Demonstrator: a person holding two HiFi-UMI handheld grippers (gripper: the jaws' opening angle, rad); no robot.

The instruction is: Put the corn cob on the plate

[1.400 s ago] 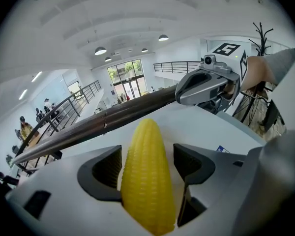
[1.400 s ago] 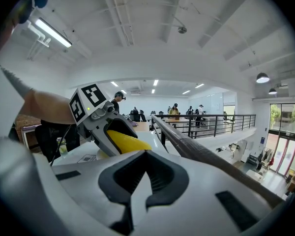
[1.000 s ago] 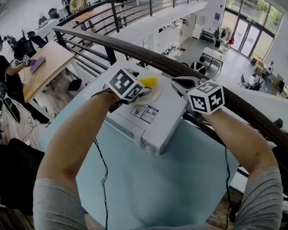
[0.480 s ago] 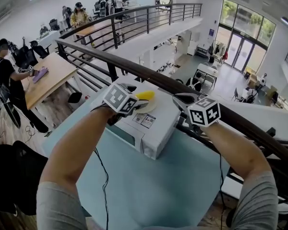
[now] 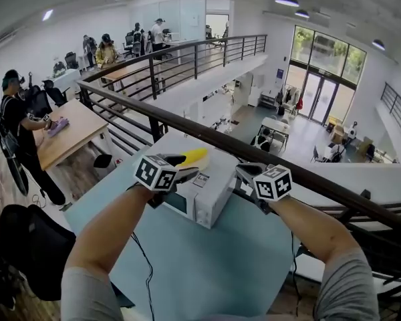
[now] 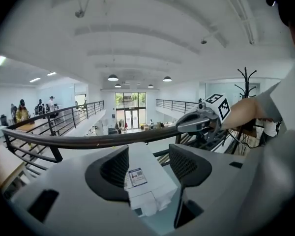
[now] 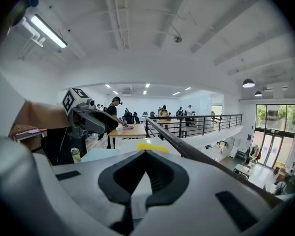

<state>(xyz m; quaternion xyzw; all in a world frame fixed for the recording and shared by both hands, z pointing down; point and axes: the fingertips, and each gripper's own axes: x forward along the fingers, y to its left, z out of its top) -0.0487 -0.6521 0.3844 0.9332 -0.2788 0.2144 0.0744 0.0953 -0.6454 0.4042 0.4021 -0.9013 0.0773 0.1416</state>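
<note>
Blue table, white box, corn on top

Pale blue table [image 5: 207, 266] carries a white box [image 5: 214, 186]. The left gripper [image 6: 148, 155] has its jaws apart and closing, with nothing between them. The right gripper [image 7: 146, 154] has its jaws together, empty. The yellow corn cob [image 5: 192, 156] lies atop the box, just beyond the left gripper.

left gripper [image 6: 148, 156] closing empty above white box [image 6: 155, 187]

Head view from above, gripper views close, all sharing white box [image 5: 217, 182]
</note>
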